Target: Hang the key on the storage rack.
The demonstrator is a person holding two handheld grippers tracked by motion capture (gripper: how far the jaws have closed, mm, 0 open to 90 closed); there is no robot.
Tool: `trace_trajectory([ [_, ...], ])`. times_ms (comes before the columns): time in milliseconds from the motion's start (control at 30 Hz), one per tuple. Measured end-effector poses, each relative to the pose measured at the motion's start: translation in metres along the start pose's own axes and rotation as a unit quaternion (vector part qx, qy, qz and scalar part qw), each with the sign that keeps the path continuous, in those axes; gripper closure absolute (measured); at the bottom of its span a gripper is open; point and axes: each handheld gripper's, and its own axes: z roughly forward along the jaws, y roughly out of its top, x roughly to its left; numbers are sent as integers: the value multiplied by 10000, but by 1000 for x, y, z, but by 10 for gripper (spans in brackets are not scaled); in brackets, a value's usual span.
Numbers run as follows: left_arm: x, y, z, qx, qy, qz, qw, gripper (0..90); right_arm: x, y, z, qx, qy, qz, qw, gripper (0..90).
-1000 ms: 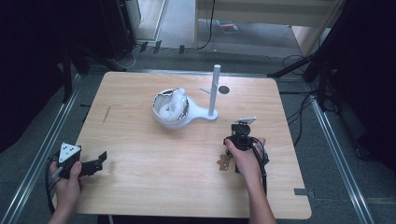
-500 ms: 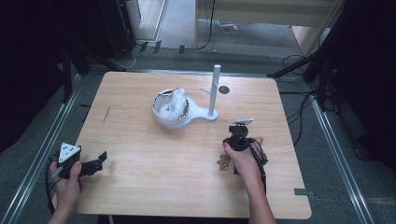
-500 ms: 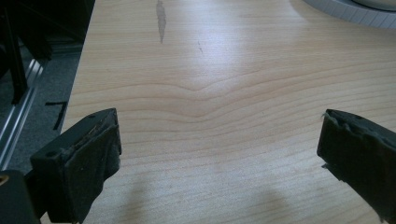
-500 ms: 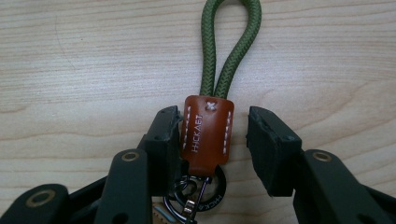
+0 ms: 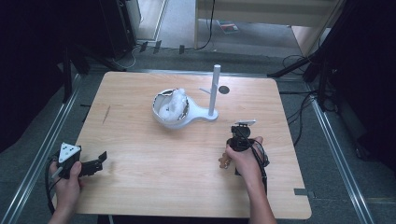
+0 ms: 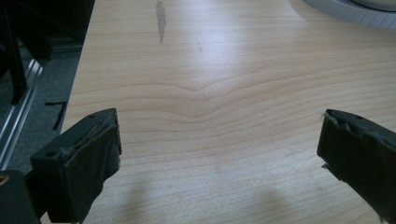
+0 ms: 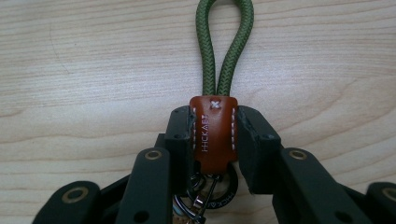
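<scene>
The right gripper has just been closing its fingers on the brown leather keychain tab, on the desk near the white stand; the left gripper is open.

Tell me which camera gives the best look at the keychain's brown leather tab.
The right gripper view: the brown leather tab sits close up, clamped between the right gripper pads, with stitching, green cord loop and metal ring clear. The high view shows just a small brownish bit beside the hand. The left gripper view faces bare table.
</scene>
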Motion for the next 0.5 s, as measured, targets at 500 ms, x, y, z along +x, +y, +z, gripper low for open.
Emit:
trace_trajectory([
  [500, 0, 0, 0, 7, -12, -5, 10000, 4, -3, -3, -16, -729, 212, 99, 9971, 688],
])
